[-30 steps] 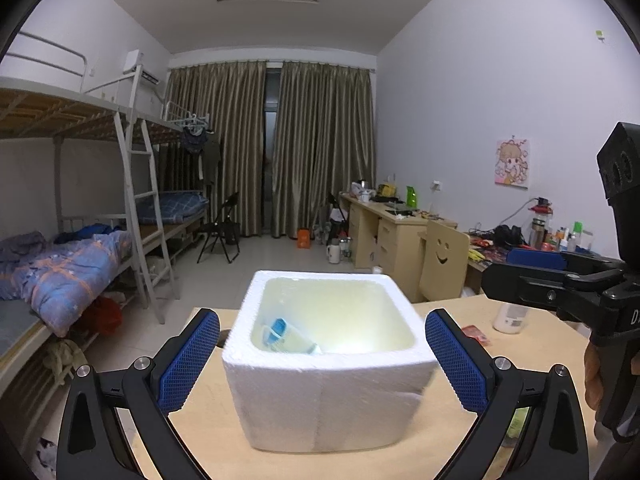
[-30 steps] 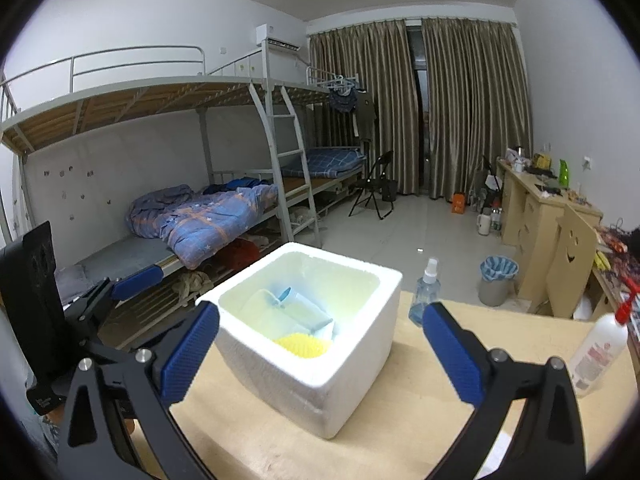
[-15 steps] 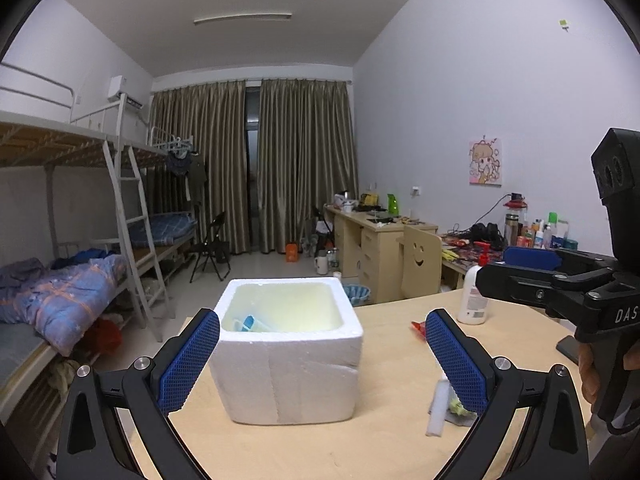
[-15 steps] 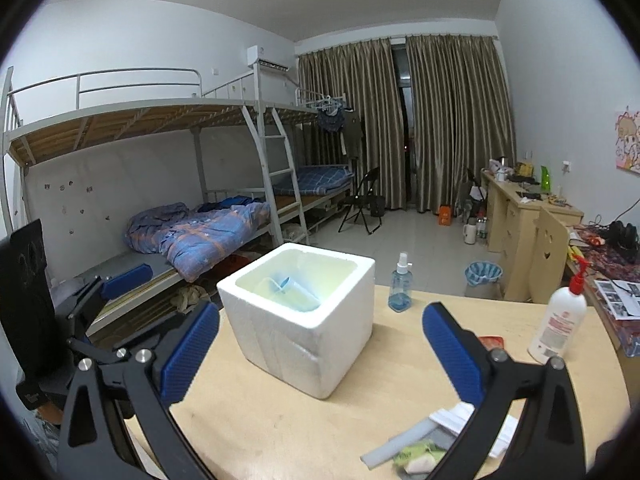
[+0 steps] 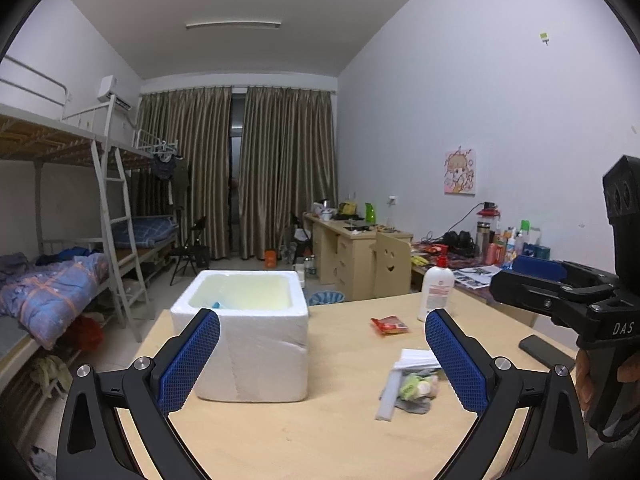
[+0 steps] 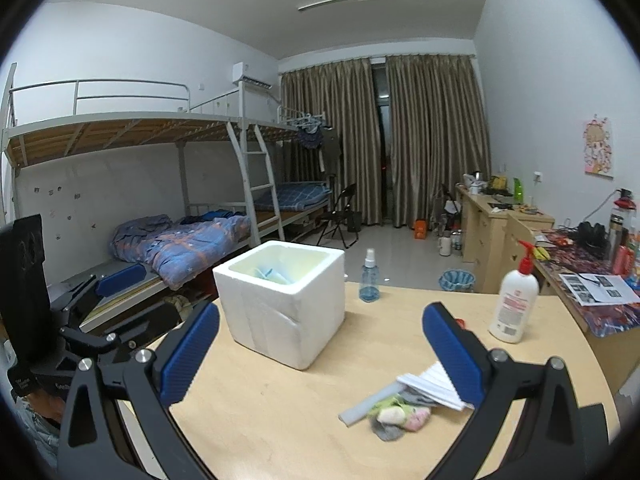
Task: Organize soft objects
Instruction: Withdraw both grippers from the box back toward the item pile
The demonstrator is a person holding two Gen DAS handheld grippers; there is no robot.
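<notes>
Socks lie on table below wide-spread right gripper, untouched

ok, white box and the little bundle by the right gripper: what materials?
White box: looks like expanded polystyrene foam, matte, grainy, thick walls, a dent crease on its side. Bundle: seems soft knit fabric, probably socks, pastel and fuzzy, lying limp on the table.
</notes>
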